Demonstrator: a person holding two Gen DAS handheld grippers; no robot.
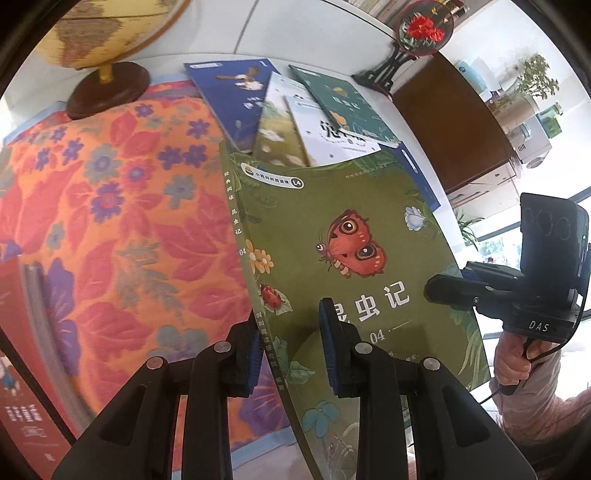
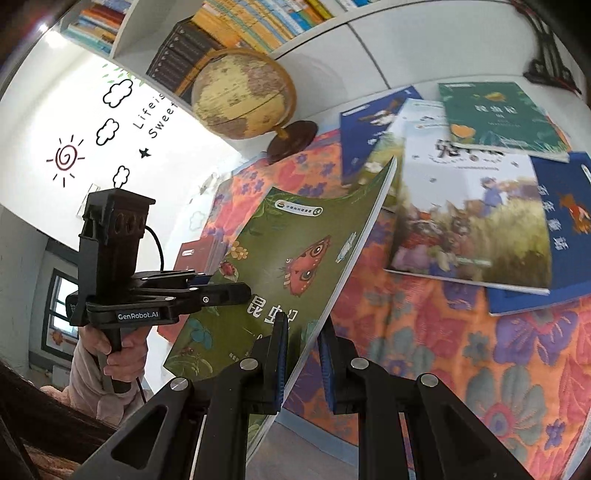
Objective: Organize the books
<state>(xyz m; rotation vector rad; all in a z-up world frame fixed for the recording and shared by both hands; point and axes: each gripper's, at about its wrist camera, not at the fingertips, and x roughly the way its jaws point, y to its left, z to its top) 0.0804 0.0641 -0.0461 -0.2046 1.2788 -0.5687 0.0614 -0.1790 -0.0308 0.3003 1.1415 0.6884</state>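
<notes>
While both clamp the thin green paperback with the red butterfly cover (image 1: 343,258) — left hand-held gripper (image 1: 291,354) at its spine, right hand-held gripper (image 2: 303,354) on the opposite edge — lift evenly above the floral-clothed surface (image 1: 122,221), or it bows.

Both wrist views look steeply down, close over the green book (image 1: 351,258) (image 2: 280,258) from opposite edges; both share the floral table (image 1: 129,221) (image 2: 461,350), globe (image 1: 96,33) (image 2: 243,96), book pile (image 1: 295,110) (image 2: 469,184).

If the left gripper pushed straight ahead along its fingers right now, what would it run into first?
Probably the orange floral tablecloth. The left gripper is shut on the green butterfly-cover book, pointing steeply down; the fanned books lie further on. Depth is unclear.
</notes>
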